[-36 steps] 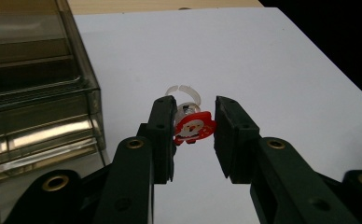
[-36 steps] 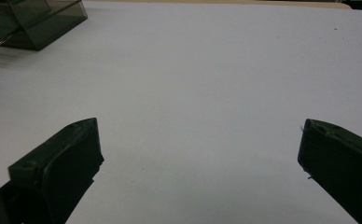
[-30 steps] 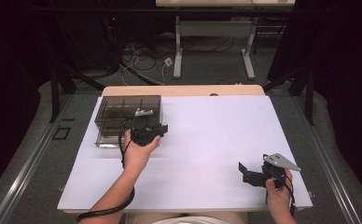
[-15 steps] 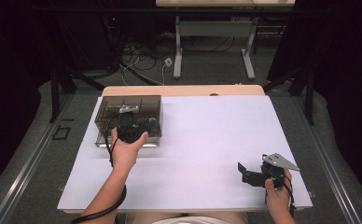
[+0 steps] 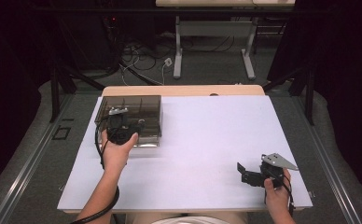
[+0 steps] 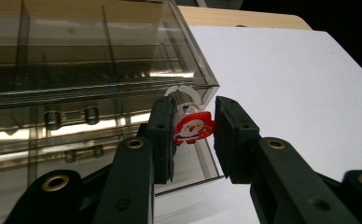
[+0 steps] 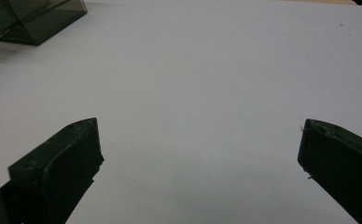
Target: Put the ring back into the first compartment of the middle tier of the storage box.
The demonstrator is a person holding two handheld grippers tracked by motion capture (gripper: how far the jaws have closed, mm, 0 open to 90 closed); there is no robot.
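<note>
Red Santa charm (image 6: 194, 128) clamped in left gripper (image 6: 194, 135) (at smoky box (image 6: 100, 60)) | right gripper (image 7: 200, 149) wide apart, empty

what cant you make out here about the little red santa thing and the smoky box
- Small red and white Santa charm: in the left gripper view the left claw covers its sides; too small in the high view.
- Smoky transparent plastic drawer box: contents blurred by tinted walls and glare; cut off by the left edge.

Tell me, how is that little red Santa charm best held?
By its flat sides, much as the left gripper holds it now: the Santa charm is thin, so jaws closing across its faces steady it, leaving its white ring free toward the smoky organizer box.
</note>
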